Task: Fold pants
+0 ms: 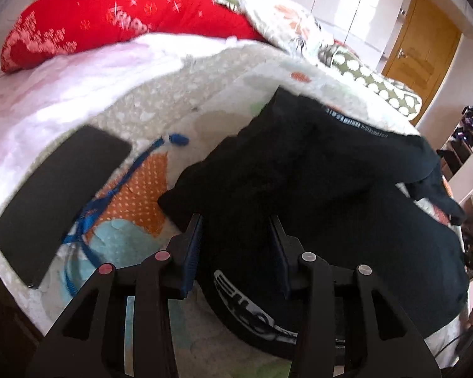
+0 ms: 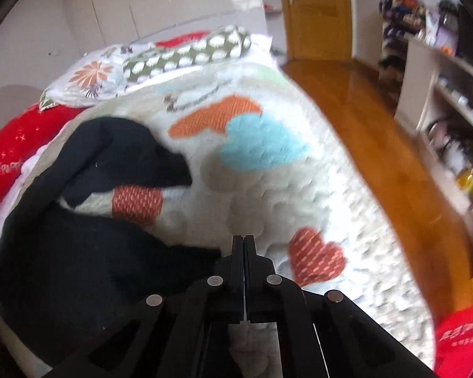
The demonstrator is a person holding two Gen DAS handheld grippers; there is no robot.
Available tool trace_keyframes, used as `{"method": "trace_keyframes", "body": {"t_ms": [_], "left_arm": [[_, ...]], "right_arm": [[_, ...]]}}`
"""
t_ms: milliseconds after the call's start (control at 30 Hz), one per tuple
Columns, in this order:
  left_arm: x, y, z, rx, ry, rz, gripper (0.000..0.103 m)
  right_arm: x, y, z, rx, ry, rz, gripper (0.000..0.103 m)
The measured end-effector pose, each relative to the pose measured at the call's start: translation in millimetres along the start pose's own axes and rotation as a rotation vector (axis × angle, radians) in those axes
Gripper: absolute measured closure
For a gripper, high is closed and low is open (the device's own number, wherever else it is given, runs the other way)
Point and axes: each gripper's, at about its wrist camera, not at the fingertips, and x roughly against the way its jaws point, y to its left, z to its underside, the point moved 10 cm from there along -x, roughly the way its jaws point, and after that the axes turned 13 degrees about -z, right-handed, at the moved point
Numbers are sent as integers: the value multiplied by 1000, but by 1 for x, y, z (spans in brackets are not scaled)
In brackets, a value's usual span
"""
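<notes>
- The left gripper [image 1: 236, 223] was matte black, its two flat fingers [image 1: 194, 239] faced with ribbed blue pads on their inner sides.
- Its linkage arms spread toward five and seven o'clock, with triangular cut-outs; round pivot pins capped them, two reddish-pink and two silver-grey.
- The right gripper [image 2: 243, 242] was the same black build, with four silver pivot pins and slotted linkage arms.
- A dark cable ran at four o'clock of the left view.

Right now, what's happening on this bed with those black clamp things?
A person is folding black pants on a quilt, with a handheld gripper in each hand. The left gripper stands open over the bunched pants, gripping nothing. The right gripper is shut and empty, beside the pants' edge. The pants are still rumpled.
</notes>
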Motion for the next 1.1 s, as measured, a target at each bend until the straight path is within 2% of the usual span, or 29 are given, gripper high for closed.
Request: {"method": "trace_keyframes", "body": {"t_ms": [133, 167, 200, 233, 267, 333, 400, 467, 633, 733, 867, 967, 1067, 1100], "left_arm": [[10, 0, -4, -16, -17, 6, 63], [12, -1, -7, -17, -20, 15, 63], [15, -2, -12, -16, -25, 32, 63], [17, -4, -18, -19, -29, 54, 59], [19, -7, -23, -25, -29, 67, 44], [18, -12, -39, -27, -24, 108, 27], [15, -19, -57, -35, -8, 152, 27], [3, -28, -76, -74, 30, 165, 26], [-38, -53, -114, -171, 77, 196, 25], [-68, -74, -124, -235, 117, 218, 25], [-104, -95, -133, -290, 158, 202, 25], [-122, -108, -139, -318, 210, 233, 25], [-132, -120, -141, -402, 207, 206, 25], [-134, -124, -140, -457, 183, 186, 26]], "right_arm": [[20, 7, -9, -3, -48, 16, 95], [25, 16, -13, -5, -65, -31, 89], [27, 25, -15, 0, -65, -71, 77], [26, 36, -19, 12, -56, -111, 69], [24, 45, -22, 31, -51, -132, 58], [20, 58, -30, 80, -45, -132, 58], [11, 68, -44, 127, -34, -115, 58], [0, 77, -62, 145, -31, -114, 58], [-34, 98, -92, 185, -3, -175, 56], [-57, 109, -102, 253, 30, -177, 54], [-81, 112, -112, 312, 66, -175, 47], [-97, 113, -118, 337, 98, -198, 44], [-113, 116, -118, 376, 134, -202, 44], [-119, 120, -116, 401, 143, -203, 52]]}}
